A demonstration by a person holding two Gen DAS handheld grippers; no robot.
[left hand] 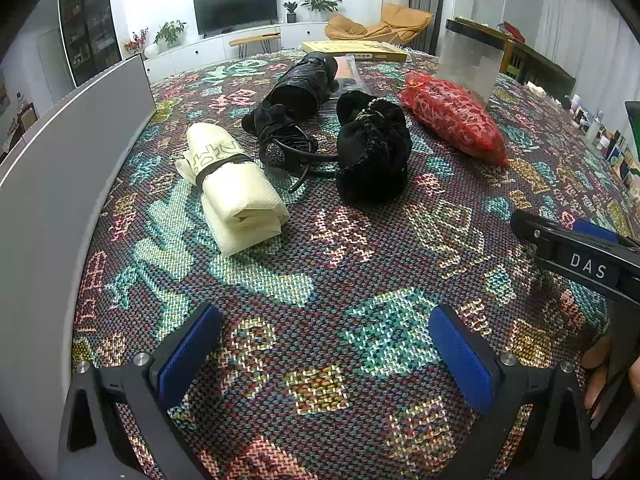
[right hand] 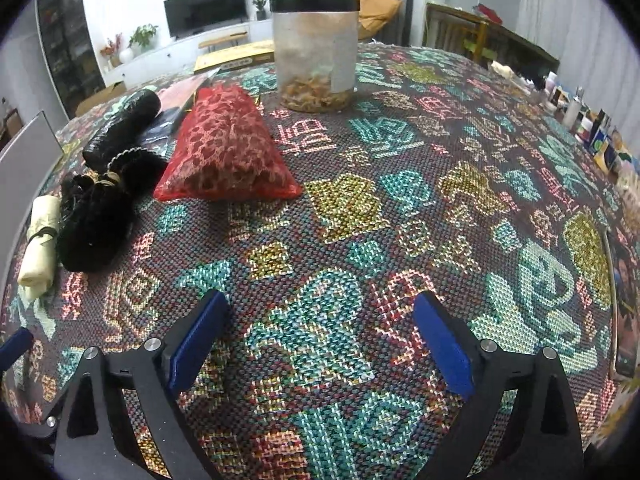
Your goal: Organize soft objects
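Several soft objects lie on the patterned woven tablecloth (left hand: pixel 320 280). A cream rolled cloth (left hand: pixel 236 196) tied with a black band lies at the left; it also shows in the right wrist view (right hand: pixel 40 240). A black fluffy pouch (left hand: pixel 372 152) sits in the middle, also in the right wrist view (right hand: pixel 96 220). A black headband bundle (left hand: pixel 284 136) and a black plastic roll (left hand: pixel 304 84) lie behind. A red mesh bag (left hand: pixel 452 116) lies at the right, also in the right wrist view (right hand: pixel 224 148). My left gripper (left hand: pixel 324 344) is open and empty. My right gripper (right hand: pixel 320 340) is open and empty.
A clear jar with a black lid (right hand: pixel 316 52) stands behind the red bag, also in the left wrist view (left hand: pixel 470 60). A yellow flat box (left hand: pixel 356 48) lies at the far edge. A grey panel (left hand: pixel 60 160) borders the left side. Small bottles (right hand: pixel 576 112) line the right edge.
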